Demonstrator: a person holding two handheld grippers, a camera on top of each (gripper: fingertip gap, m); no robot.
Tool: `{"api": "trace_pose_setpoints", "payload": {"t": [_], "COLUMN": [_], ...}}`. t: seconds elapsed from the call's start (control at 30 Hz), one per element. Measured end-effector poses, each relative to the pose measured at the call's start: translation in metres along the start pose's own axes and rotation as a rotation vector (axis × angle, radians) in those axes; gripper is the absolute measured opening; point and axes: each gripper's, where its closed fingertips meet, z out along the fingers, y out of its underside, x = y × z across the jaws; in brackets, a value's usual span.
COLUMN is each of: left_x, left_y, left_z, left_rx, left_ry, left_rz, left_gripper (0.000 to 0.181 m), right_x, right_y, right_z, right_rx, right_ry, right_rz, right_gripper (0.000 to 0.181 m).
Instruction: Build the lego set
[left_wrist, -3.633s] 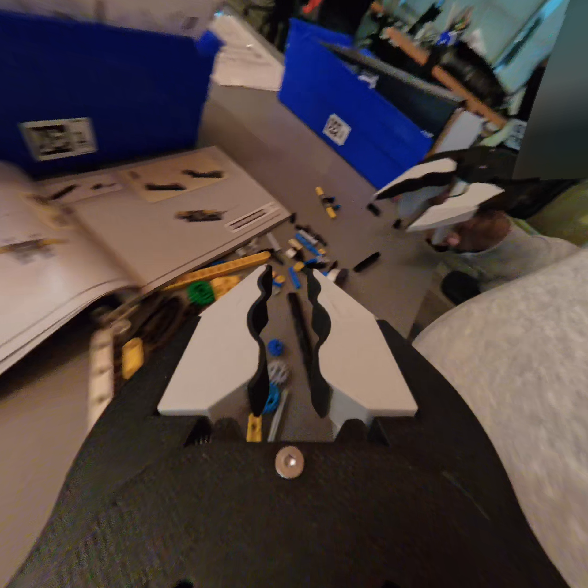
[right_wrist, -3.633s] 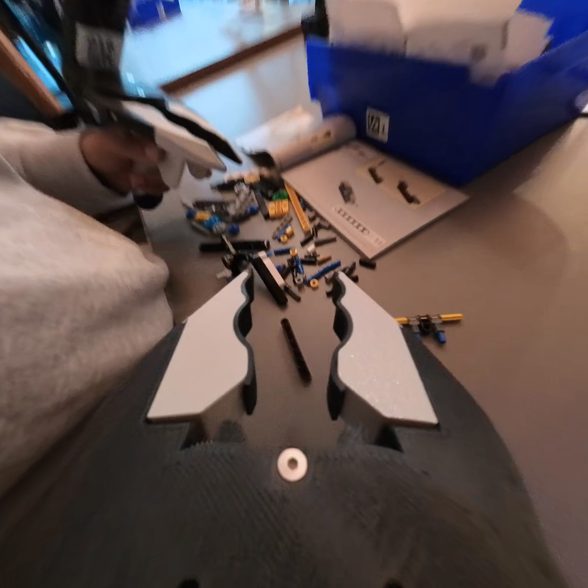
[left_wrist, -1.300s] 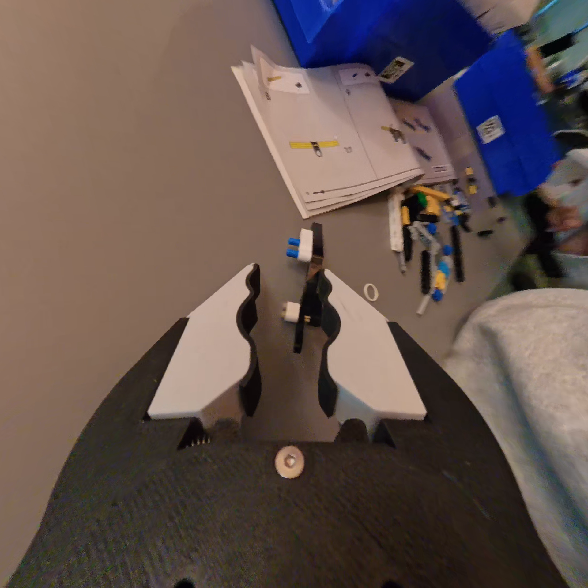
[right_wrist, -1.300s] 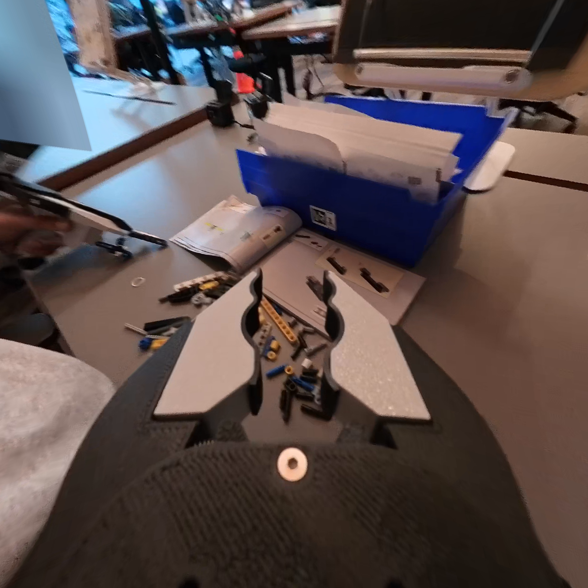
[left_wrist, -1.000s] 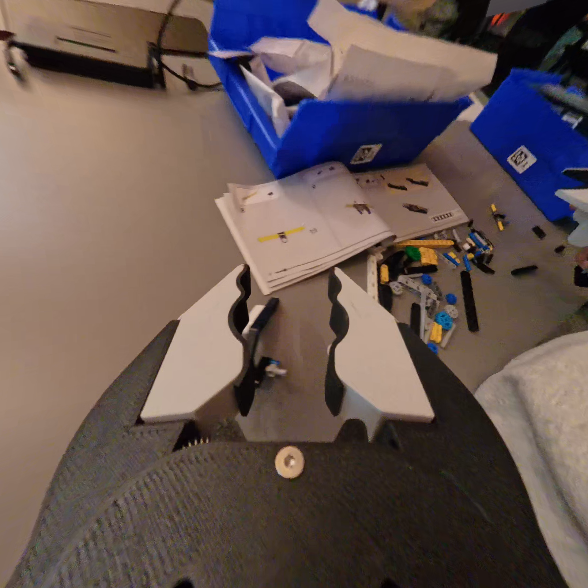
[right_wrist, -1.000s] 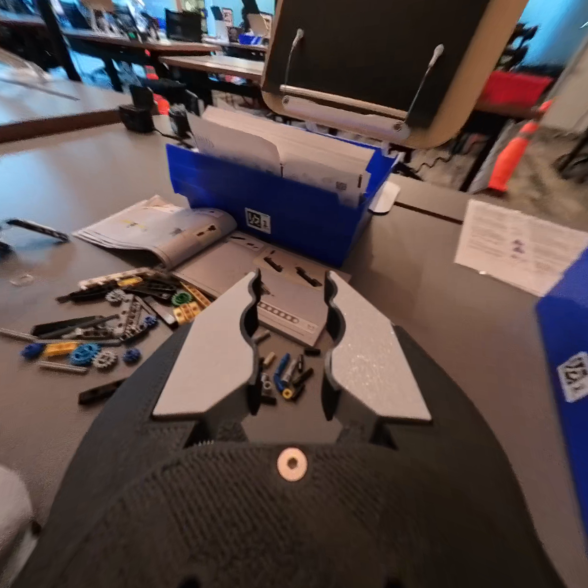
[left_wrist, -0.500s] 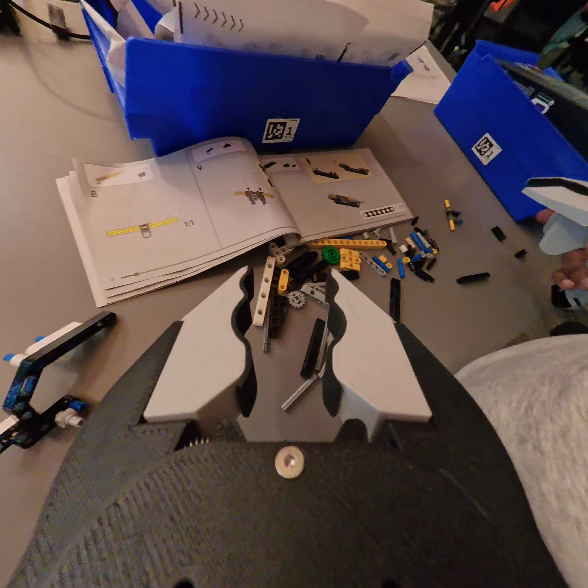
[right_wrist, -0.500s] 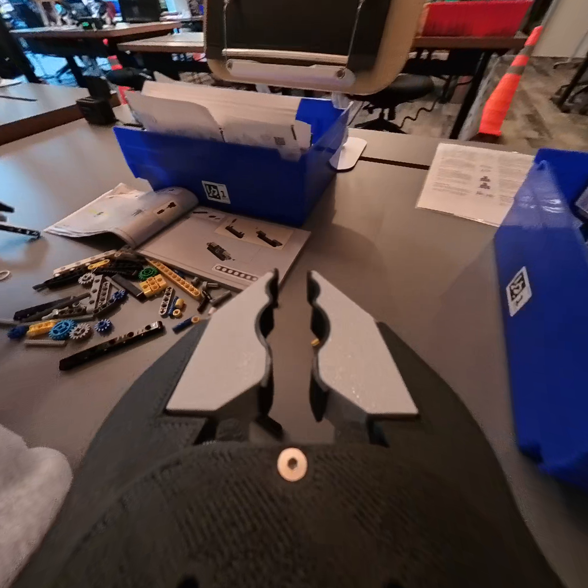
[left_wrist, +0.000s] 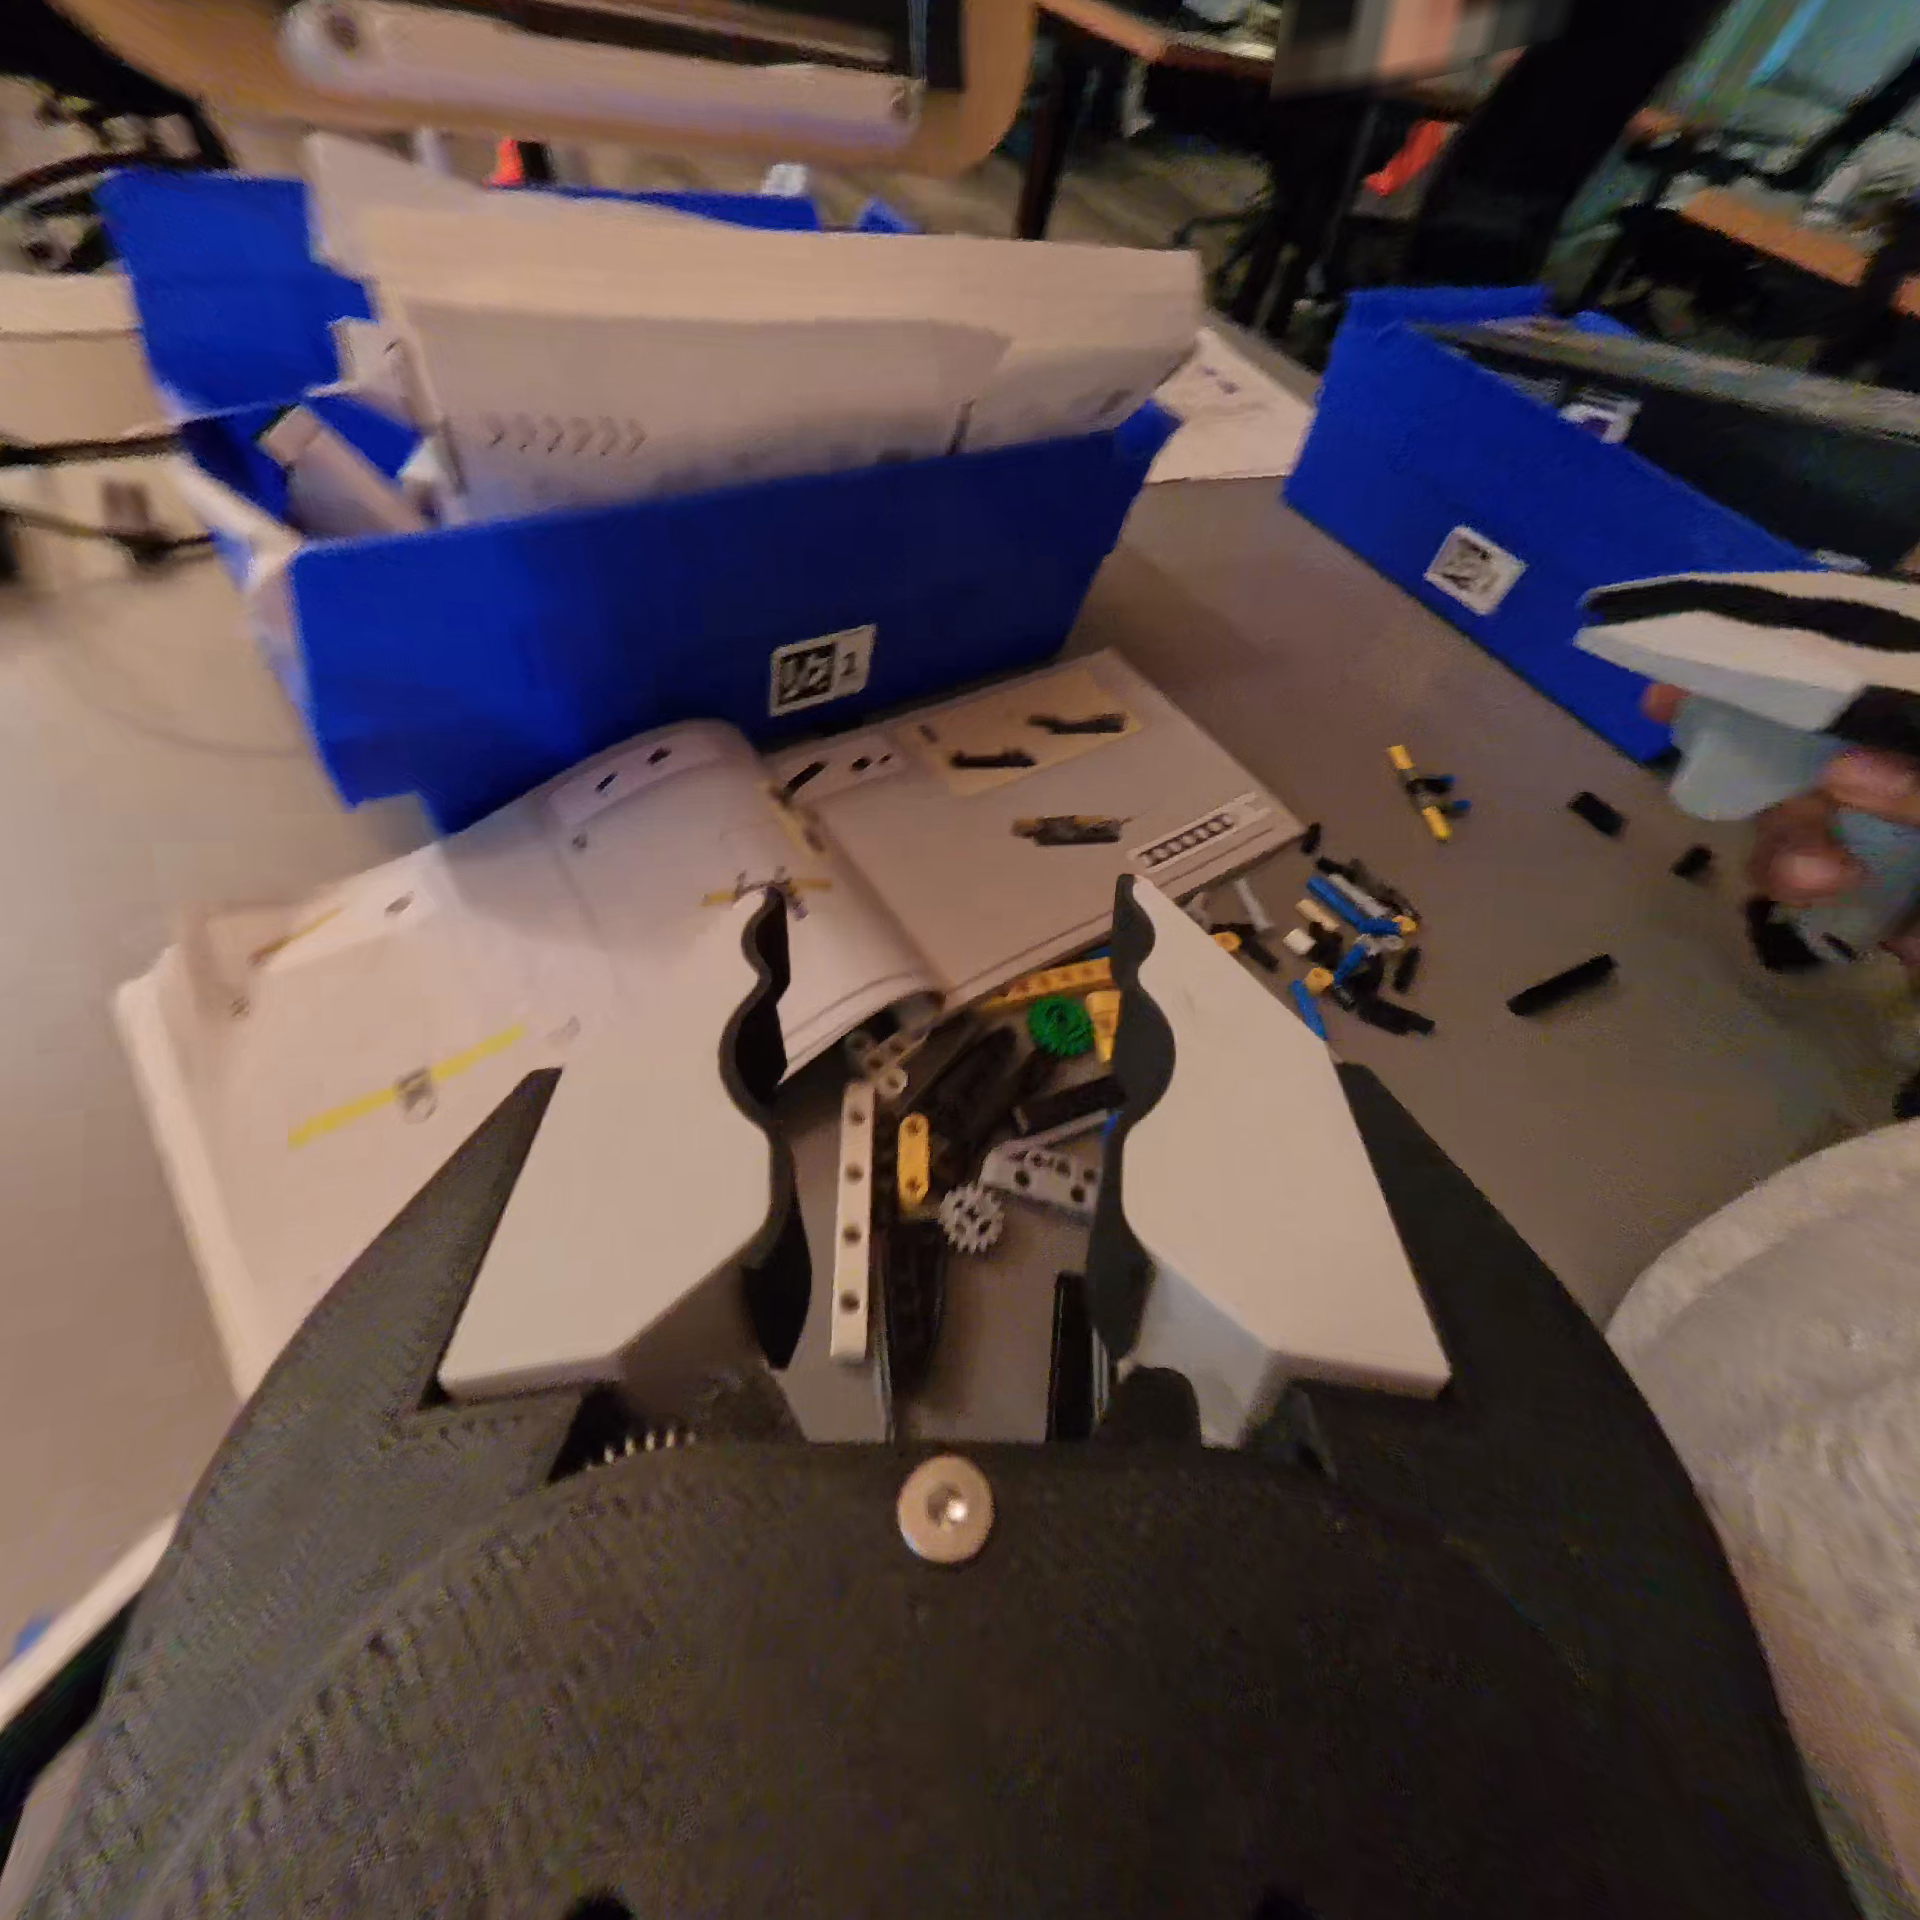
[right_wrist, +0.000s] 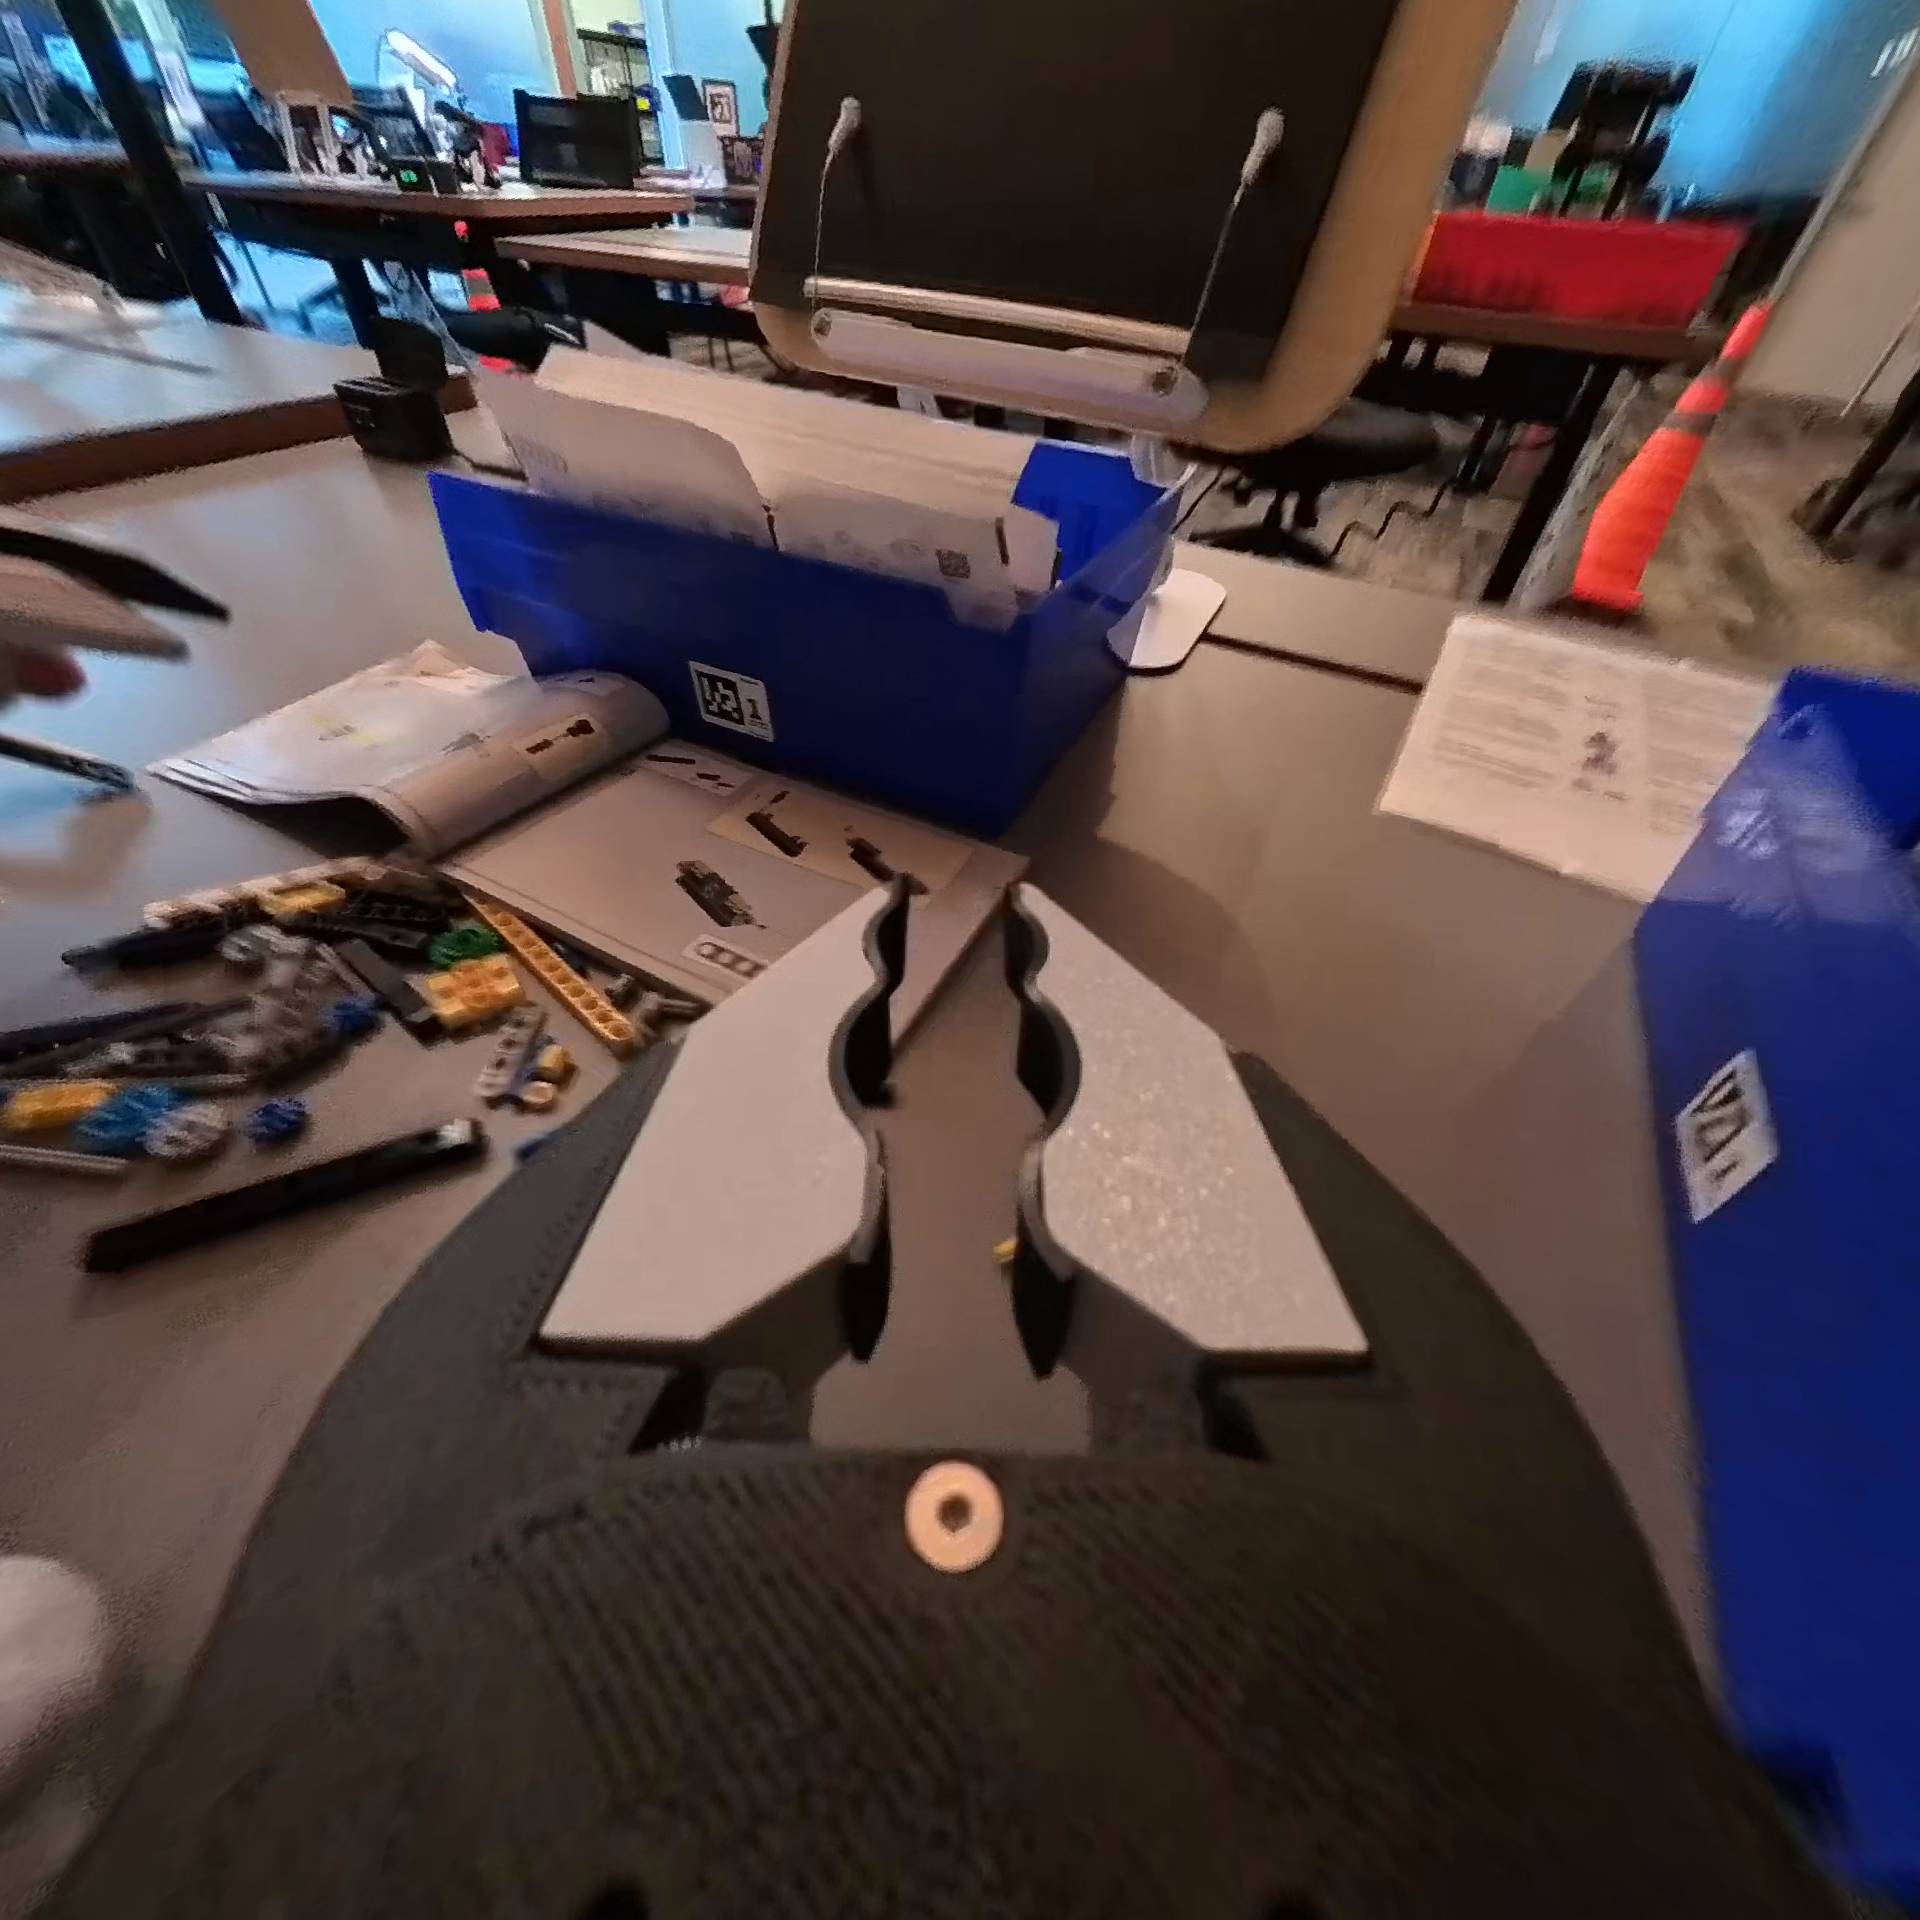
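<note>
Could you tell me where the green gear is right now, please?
In the left wrist view the green gear lies on the table between the left tool's fingertips, just below the open instruction booklet, beside yellow pieces.

An open booklet (left_wrist: 665, 935) lay on the table (left_wrist: 125, 790), just in front of a bin (left_wrist: 665, 613) stuffed with papers (left_wrist: 727, 343); a heap of loose parts (left_wrist: 977, 1101) sat at the booklet's near edge, some tucked under its right page; more small parts (left_wrist: 1351, 945) were scattered to the right of the heap; a second bin (left_wrist: 1475, 520) stood farther right, well apart from the first; a loose sheet (right_wrist: 1558, 748) lay on the table between the two bins, toward the back; behind the first bin stood a chair (right_wrist: 1060, 208).
</note>
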Motion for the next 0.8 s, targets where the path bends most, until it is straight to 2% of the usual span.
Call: {"api": "trace_pose_setpoints", "payload": {"t": [0.1, 0.2, 0.27, 0.33, 0.37, 0.47, 0.57, 0.67, 0.8], "left_x": [0.017, 0.017, 0.02, 0.032, 0.04, 0.065, 0.075, 0.084, 0.082], "left_y": [-0.021, -0.043, -0.056, -0.061, -0.059, -0.045, -0.026, -0.02, -0.008], "left_z": [0.015, 0.033, 0.041, 0.044, 0.042, 0.024, 0.004, -0.003, 0.002], "left_rx": [0.057, 0.103, 0.141, 0.178, 0.198, 0.278, 0.363, 0.369, 0.317], "left_ry": [0.149, 0.223, 0.259, 0.312, 0.344, 0.431, 0.479, 0.531, 0.471], "left_rz": [0.064, 0.091, 0.083, 0.09, 0.099, 0.064, -0.049, -0.104, -0.087], "left_gripper": [0.064, 0.055, 0.036, 0.008, 0.0, 0.0, 0.0, 0.0, 0.0], "right_x": [0.018, 0.027, 0.022, 0.016, 0.013, 0.007, -0.004, -0.009, -0.003], "right_y": [-0.01, -0.024, -0.026, -0.022, -0.017, -0.003, -0.007, -0.015, 0.002], "right_z": [0.007, 0.022, 0.028, 0.026, 0.023, 0.007, -0.01, -0.015, -0.015], "right_rx": [0.086, 0.14, 0.134, 0.134, 0.132, 0.135, 0.234, 0.277, 0.191], "right_ry": [0.035, -0.033, -0.098, -0.138, -0.147, -0.164, -0.229, -0.28, -0.226], "right_rz": [-0.198, -0.205, -0.22, -0.246, -0.238, -0.135, 0.0, 0.092, 0.053], "right_gripper": [0.014, 0.013, 0.019, 0.023, 0.025, 0.031, 0.025, 0.024, 0.028]}}
